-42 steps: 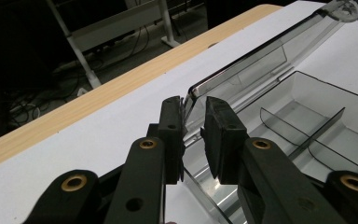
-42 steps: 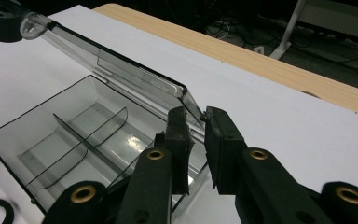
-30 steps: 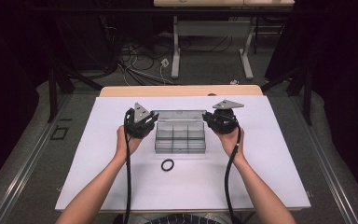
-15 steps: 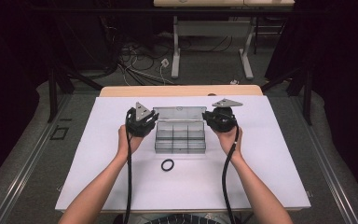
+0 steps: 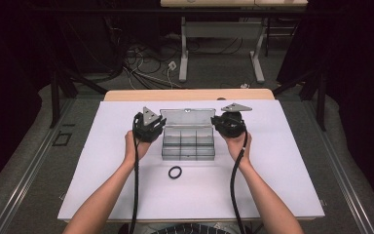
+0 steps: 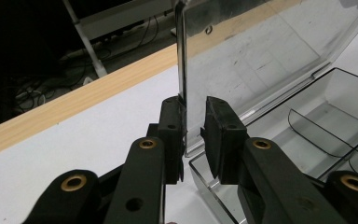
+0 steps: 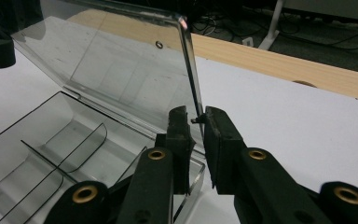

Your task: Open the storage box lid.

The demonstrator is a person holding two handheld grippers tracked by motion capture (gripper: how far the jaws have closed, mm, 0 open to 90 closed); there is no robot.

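Observation:
A clear plastic compartment box (image 5: pixel 188 145) stands on the white table top with its lid (image 5: pixel 187 117) raised upright at the back. My left gripper (image 5: pixel 158 127) is at the lid's left edge and my right gripper (image 5: pixel 217 123) at its right edge. In the left gripper view my left gripper (image 6: pixel 195 109) has its jaws closed around the edge of the lid (image 6: pixel 251 56). The right gripper view shows my right gripper (image 7: pixel 196 116) pinching the other edge of the lid (image 7: pixel 116 65). Nothing lies in the box's compartments (image 7: pixel 51 140).
A small black ring (image 5: pixel 175 172) lies on the white sheet (image 5: pixel 282 170) in front of the box, between the person's forearms. A wooden table edge (image 5: pixel 190 94) runs behind the box. Cables and desk legs cover the floor beyond.
The right gripper has edged slightly left toward the box. The left gripper, the box and the ring have stayed where they were.

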